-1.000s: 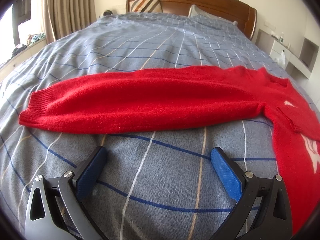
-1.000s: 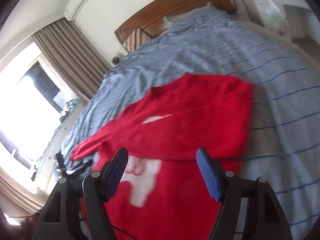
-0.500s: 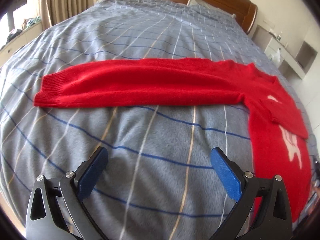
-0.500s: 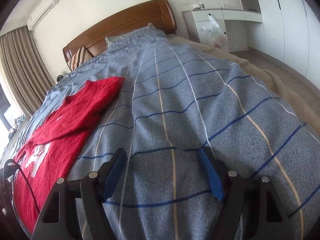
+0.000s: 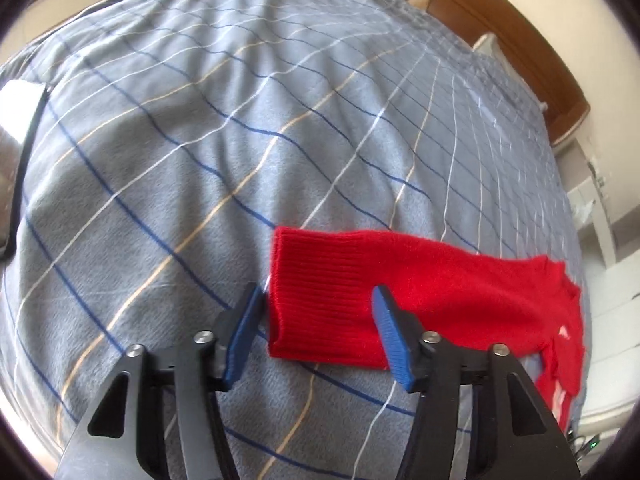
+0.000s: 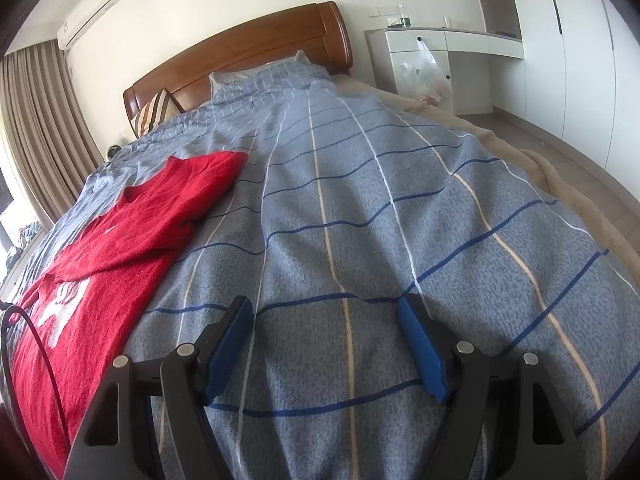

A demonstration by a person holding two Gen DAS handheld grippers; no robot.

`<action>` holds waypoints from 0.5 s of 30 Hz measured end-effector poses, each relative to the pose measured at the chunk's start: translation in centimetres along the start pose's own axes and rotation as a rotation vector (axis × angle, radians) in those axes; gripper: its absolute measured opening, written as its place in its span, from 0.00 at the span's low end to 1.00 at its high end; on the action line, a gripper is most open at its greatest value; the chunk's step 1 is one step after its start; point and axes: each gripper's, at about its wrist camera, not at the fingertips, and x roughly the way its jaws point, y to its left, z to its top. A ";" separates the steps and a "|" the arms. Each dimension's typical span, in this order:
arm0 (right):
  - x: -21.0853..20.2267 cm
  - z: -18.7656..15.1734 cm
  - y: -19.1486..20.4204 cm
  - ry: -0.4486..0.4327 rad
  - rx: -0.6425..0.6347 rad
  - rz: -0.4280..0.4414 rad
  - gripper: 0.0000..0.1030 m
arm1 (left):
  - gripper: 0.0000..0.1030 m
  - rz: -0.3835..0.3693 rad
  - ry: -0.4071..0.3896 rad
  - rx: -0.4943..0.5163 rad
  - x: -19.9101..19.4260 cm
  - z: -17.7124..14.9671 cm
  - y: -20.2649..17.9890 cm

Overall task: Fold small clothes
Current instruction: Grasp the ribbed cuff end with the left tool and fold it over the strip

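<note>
A red knit sweater (image 6: 120, 236) with a white print lies flat on the grey checked bedspread (image 6: 360, 220). One sleeve is folded across its chest. In the left wrist view the other sleeve (image 5: 420, 300) stretches out to the left, and its ribbed cuff (image 5: 316, 300) lies between the open blue pads of my left gripper (image 5: 318, 320), which hovers just above it. My right gripper (image 6: 326, 340) is open and empty over bare bedspread, to the right of the sweater.
A wooden headboard (image 6: 248, 60) and pillows stand at the far end of the bed. A white desk (image 6: 440, 56) with a hanging plastic bag stands to the right. Curtains (image 6: 36, 132) hang on the left. A black cable (image 6: 32, 340) crosses the sweater's lower edge.
My left gripper has swung left along the outstretched sleeve and come down over its cuff. My right gripper has turned away from the sweater to the bare bedspread on its right.
</note>
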 end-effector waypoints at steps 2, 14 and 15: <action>0.1 0.0 0.1 0.002 -0.007 -0.010 0.72 | 0.07 0.053 -0.001 0.047 0.5 -0.2 -1.1; 0.1 -0.1 0.3 -0.002 -0.011 -0.016 0.72 | 0.05 -0.249 -0.223 0.502 -9.6 -0.7 -27.1; 0.1 -0.1 0.3 -0.002 -0.011 -0.016 0.72 | 0.05 -0.295 -0.223 0.546 -10.1 -1.2 -30.1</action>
